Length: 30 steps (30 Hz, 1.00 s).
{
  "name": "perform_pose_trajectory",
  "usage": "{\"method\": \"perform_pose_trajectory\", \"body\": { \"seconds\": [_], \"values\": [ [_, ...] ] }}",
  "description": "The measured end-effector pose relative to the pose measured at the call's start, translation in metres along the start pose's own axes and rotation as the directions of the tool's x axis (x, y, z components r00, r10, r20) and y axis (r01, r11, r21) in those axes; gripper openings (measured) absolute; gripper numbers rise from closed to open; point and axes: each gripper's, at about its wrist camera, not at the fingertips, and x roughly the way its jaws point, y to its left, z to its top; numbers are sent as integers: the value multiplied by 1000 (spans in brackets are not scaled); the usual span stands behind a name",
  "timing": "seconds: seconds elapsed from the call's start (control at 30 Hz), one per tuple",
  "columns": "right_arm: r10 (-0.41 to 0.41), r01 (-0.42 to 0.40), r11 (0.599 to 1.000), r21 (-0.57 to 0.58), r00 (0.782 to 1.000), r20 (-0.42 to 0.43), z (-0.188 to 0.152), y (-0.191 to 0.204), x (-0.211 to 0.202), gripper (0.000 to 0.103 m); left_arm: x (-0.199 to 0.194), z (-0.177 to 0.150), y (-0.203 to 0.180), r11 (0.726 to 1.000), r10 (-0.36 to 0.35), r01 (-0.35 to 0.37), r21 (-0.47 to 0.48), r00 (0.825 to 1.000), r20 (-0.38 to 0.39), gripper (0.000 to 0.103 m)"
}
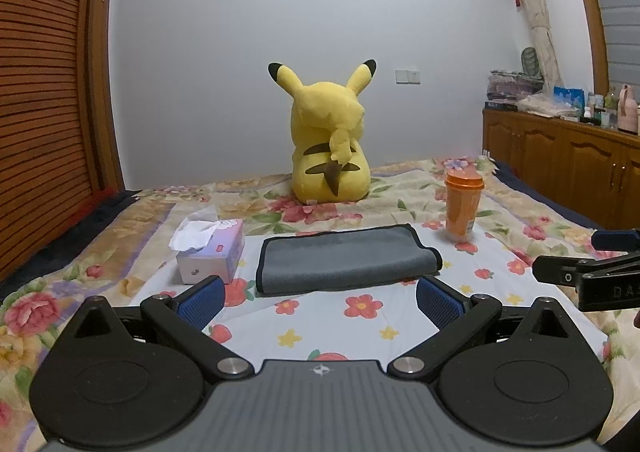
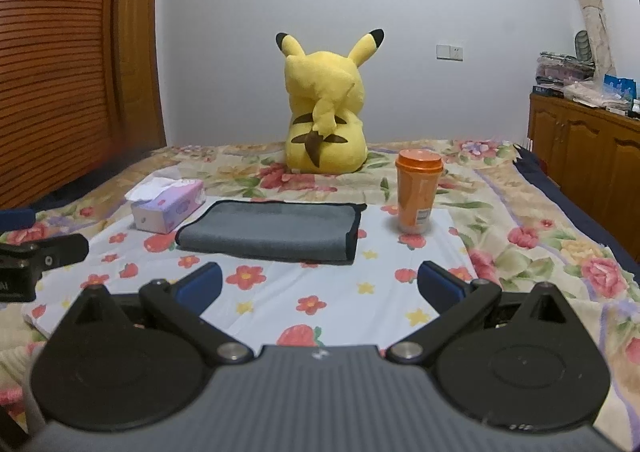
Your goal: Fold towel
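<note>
We are hovering the left gripper (image 1: 320, 298) and right gripper (image 2: 320, 284), fingers apart and empty, judging the towel (image 1: 346, 258) already folded once, next gripping its 2 near corners.

The towel (image 1: 346, 258) is grey with a dark trimmed edge, already folded over into a flat, wide rectangle. It's lying flat on its own, nothing touching it, with the rounded fold along the right end in the left wrist view.

place: home bedroom; evidence: floral bedspread (image 2: 520, 212); plush toy (image 2: 326, 108); wardrobe (image 1: 44, 100)
</note>
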Motion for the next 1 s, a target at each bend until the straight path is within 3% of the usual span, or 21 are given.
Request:
{"method": "perform_pose_trajectory", "body": {
  "seconds": [1.0],
  "values": [
    [-31, 30, 1000, 11, 992, 121, 4, -7, -16, 103, -11, 5, 6, 999, 33, -32, -11, 995, 92, 103]
  ]
}}
